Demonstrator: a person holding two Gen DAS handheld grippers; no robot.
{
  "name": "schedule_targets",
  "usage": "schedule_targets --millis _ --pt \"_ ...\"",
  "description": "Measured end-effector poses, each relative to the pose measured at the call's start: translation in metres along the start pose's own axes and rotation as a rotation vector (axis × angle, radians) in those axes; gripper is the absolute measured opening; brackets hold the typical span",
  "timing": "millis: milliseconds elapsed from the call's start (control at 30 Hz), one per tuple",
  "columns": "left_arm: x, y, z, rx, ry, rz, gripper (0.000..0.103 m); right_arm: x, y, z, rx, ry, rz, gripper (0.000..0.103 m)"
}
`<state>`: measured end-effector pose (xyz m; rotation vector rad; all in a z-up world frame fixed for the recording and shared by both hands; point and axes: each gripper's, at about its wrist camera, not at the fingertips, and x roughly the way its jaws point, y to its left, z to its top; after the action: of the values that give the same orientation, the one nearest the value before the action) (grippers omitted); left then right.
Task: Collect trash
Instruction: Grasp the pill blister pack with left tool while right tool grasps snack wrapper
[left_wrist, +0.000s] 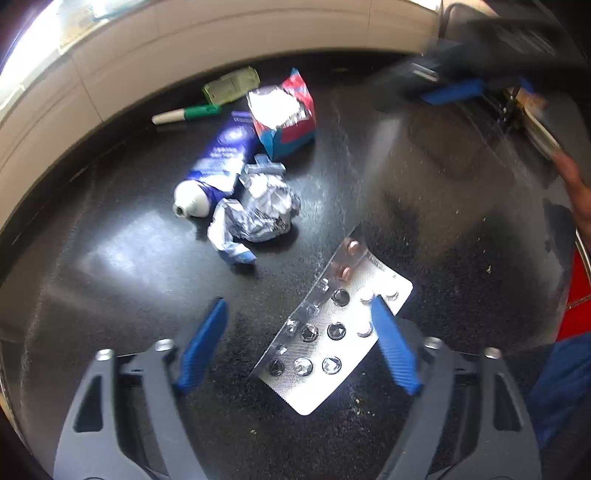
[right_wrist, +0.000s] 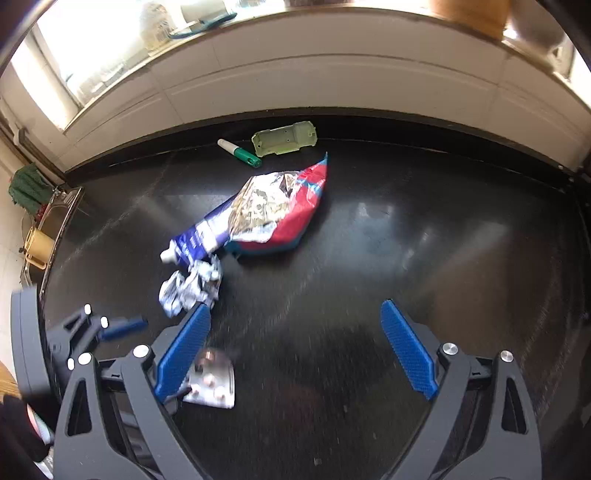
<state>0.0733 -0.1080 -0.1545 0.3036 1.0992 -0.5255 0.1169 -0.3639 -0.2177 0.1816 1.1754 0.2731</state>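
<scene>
Trash lies on a black counter (left_wrist: 443, 206). A silver pill blister pack (left_wrist: 332, 332) lies between the fingers of my open left gripper (left_wrist: 299, 306); its right fingertip overlaps the pack's edge. Beyond it are a crumpled foil wrapper (left_wrist: 255, 214), a blue-white tube (left_wrist: 218, 162), a torn red-blue packet (left_wrist: 284, 110), a green-capped marker (left_wrist: 184, 114) and a green plastic piece (left_wrist: 231, 86). My right gripper (right_wrist: 295, 314) is open and empty over bare counter; the blister pack (right_wrist: 214, 384) shows by its left finger, the wrapper (right_wrist: 188, 288), tube (right_wrist: 195, 243) and packet (right_wrist: 280, 210) further ahead.
A white tiled wall (right_wrist: 332, 74) backs the counter. A sink with a yellow cup (right_wrist: 38, 243) is at the far left in the right wrist view. The left gripper (right_wrist: 122, 326) shows at the lower left of the right wrist view. The right gripper's blurred finger (left_wrist: 454, 92) shows at the upper right of the left wrist view.
</scene>
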Motion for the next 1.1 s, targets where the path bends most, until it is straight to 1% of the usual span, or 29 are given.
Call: schedule_targets --millis 67,133,167,233,267,300,367,433,500,533,567,600,633,700,767,1000,1100 --pt "0.008 -0.001 0.0 0.001 0.023 -0.017 0.055 0.017 0.003 0.016 0.0 0.017 0.015 0.09" --pt "0.009 -0.004 0.001 0.012 0.015 -0.012 0.045 0.036 0.006 0.032 -0.005 0.036 0.024 0.09" --pt "0.008 -0.005 0.002 0.013 0.014 -0.01 0.035 0.044 0.008 0.039 -0.008 0.046 0.026 0.09" --pt "0.008 -0.006 0.004 -0.006 0.016 -0.015 0.025 0.061 0.013 0.049 -0.019 0.069 0.041 0.09" --pt "0.008 -0.007 0.005 -0.016 0.02 -0.021 0.011 0.067 0.015 0.053 -0.029 0.073 0.038 0.09" --pt "0.008 -0.008 0.005 -0.022 0.025 -0.022 0.008 0.072 0.017 0.054 -0.036 0.078 0.035 0.09" --pt "0.007 -0.01 0.006 -0.033 0.023 -0.013 0.005 0.082 0.02 0.057 -0.037 0.098 0.035 0.09" --pt "0.005 -0.009 0.008 -0.055 0.026 -0.02 0.004 0.085 0.021 0.056 -0.041 0.095 0.031 0.085" --pt "0.002 -0.007 0.01 -0.067 0.025 -0.016 0.004 0.084 0.022 0.054 -0.05 0.093 0.028 0.062" --pt "-0.001 -0.006 0.01 -0.074 0.022 -0.016 0.004 0.085 0.022 0.055 -0.058 0.097 0.022 0.058" --pt "-0.003 -0.006 0.01 -0.078 0.02 -0.016 0.004 0.084 0.022 0.054 -0.061 0.093 0.018 0.047" --pt "-0.006 -0.004 0.011 -0.088 0.016 -0.018 0.004 0.082 0.021 0.052 -0.063 0.091 0.016 0.027" --pt "-0.007 -0.002 0.011 -0.094 0.014 -0.017 0.004 0.079 0.019 0.051 -0.06 0.088 0.016 0.027" --pt "-0.011 0.003 0.012 -0.115 0.009 -0.012 0.004 0.073 0.016 0.049 -0.059 0.074 0.018 0.023" --pt "-0.015 0.005 0.012 -0.135 0.004 -0.012 0.004 0.064 0.015 0.046 -0.061 0.058 0.017 0.022" --pt "-0.049 0.008 0.009 -0.194 -0.048 0.002 0.004 0.007 0.018 0.03 -0.059 -0.016 0.027 0.021" --pt "-0.067 0.01 0.003 -0.246 -0.073 0.014 0.004 -0.016 0.021 0.019 -0.064 -0.031 0.037 0.021"
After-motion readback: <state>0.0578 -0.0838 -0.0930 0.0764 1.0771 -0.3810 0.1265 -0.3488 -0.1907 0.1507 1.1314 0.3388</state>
